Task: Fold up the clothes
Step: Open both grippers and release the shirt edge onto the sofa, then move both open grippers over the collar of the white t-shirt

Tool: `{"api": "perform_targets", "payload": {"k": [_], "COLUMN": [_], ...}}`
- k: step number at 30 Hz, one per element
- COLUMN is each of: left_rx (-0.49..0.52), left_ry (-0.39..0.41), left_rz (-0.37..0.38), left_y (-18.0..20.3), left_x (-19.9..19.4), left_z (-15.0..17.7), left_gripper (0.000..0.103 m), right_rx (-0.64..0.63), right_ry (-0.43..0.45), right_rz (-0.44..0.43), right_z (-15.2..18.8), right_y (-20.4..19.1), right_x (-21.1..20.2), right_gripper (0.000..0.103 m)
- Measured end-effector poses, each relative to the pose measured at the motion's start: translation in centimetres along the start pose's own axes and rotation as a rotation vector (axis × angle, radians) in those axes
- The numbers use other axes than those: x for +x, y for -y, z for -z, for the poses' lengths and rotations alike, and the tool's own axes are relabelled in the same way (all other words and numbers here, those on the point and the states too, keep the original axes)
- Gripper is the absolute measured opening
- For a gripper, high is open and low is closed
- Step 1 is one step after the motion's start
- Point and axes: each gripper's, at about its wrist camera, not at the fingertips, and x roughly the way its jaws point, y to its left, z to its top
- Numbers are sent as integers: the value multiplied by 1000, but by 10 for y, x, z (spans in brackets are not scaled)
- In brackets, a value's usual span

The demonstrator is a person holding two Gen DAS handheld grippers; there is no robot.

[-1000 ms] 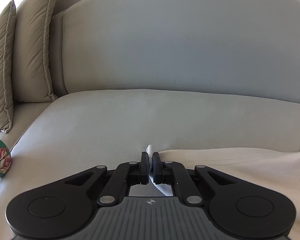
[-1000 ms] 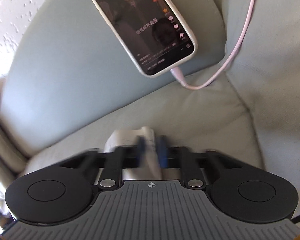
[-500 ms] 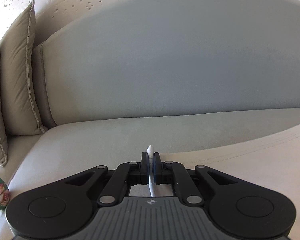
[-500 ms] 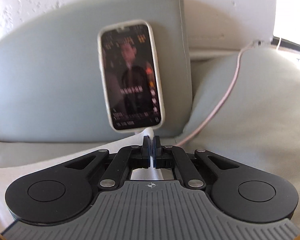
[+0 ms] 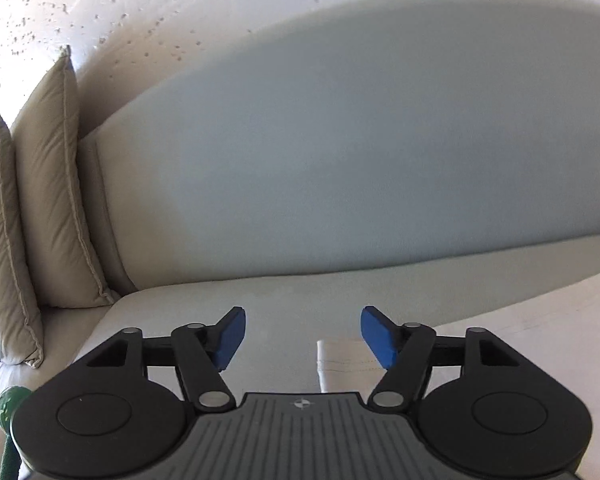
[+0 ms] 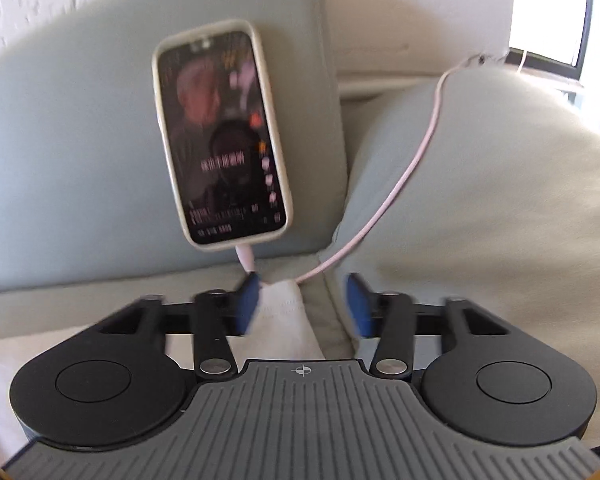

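Left wrist view: my left gripper [image 5: 302, 338] hangs over the sofa [image 5: 284, 292] seat, jaws opening, blue pads [image 5: 230, 336] well apart and pressing on nothing. A folded corner of the cream cloth [image 5: 342, 364] lies on the seat below the gap, nearer the right pad; the rest of it runs off toward the seat's right edge. Two tan pillows [image 5: 48, 200] lean at the left end of the backrest. A green object [image 5: 10, 404] shows at the bottom left corner, mostly hidden by the gripper body.

Right wrist view: my right gripper [image 6: 302, 306] also has its jaws opening. A peak of the cloth [image 6: 284, 312] stands in the gap, against the left pad [image 6: 247, 302], clear of the right one; frame is blurred, so contact is uncertain. A phone [image 6: 220, 136] leans on the backrest [image 6: 72, 152], screen lit. A pink cable [image 6: 404, 176] runs from its lower end up over the cushion [image 6: 480, 200] at the right end.
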Motion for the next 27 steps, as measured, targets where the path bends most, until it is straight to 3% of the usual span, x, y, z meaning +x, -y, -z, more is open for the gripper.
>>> {"api": "perform_targets", "payload": {"k": [4,7,11,13,14,15,16,17,22,24,25,27], "left_rx": [-103,-178,-179,-194,-201,-209,-221,-233,-311,-347,-357,-369], "left_ry": [53,111,165,159,156,142,125,108,-30,-115,-158,-244], "left_rz": [49,125,196,203,206,215,233,252,372,364,357,360], "left_y": [-38,-70,-96,-99,-100,-96,-93,-89,-50,-33,-25,-12], "left_x": [-67,-141,-241,-288,-312,-330,-342,-353,-369,-368,-368,-367], "left_z": [-13,-11,-1,11,16,27,40,53,124,150,160,176], "left_gripper": [67,71,73,81,83,88,93,95,97,96,96,96], "right_rx": [24,44,28,22,25,24,19,20,78,52,32,1], "right_ry": [13,36,95,110,116,119,116,111,47,-46,-89,-125], "right_rz": [-98,-175,-237,-291,-328,-370,-404,-435,-481,-454,-415,-352], "right_z": [-11,-14,-8,-3,2,9,17,29,106,135,152,180], "right_y": [18,37,51,54,57,61,64,66,78,78,77,76], "right_x": [-71,-136,-237,-285,-305,-328,-345,-358,-393,-389,-388,-392], "right_gripper": [54,54,54,55,60,66,82,88,92,88,80,76]}}
